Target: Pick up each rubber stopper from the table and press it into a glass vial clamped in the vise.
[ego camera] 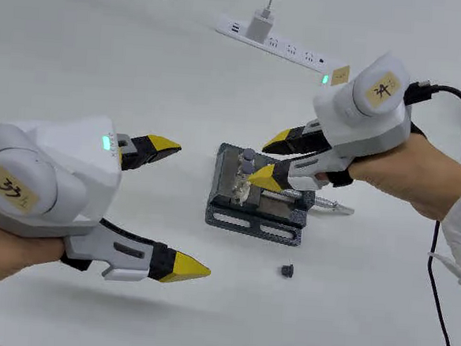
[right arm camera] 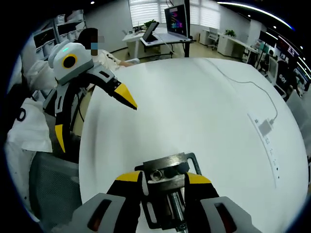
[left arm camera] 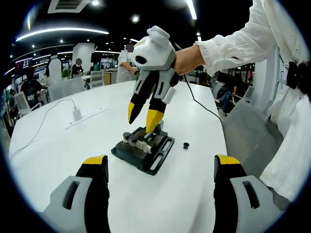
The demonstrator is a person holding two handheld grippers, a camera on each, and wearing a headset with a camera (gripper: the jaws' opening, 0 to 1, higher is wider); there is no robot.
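Left hand-held gripper (ego camera: 192,207) gapes wide — right hand-held gripper (ego camera: 256,164) parted over vise (ego camera: 251,222), stopper (ego camera: 287,270) nearby.

Dark stopper (ego camera: 287,270) lies beside vise (ego camera: 252,222); capped vials (ego camera: 248,160) upright inside.

The vise (ego camera: 253,216) sits in the middle of the table (ego camera: 127,63), with vials (ego camera: 241,188) standing in it. A loose stopper (ego camera: 287,270) lies just before it, to the right. The power strip (ego camera: 275,41) lies well behind. The left gripper (ego camera: 192,208) hangs left of the vise, and the right gripper (ego camera: 258,165) hangs over it.
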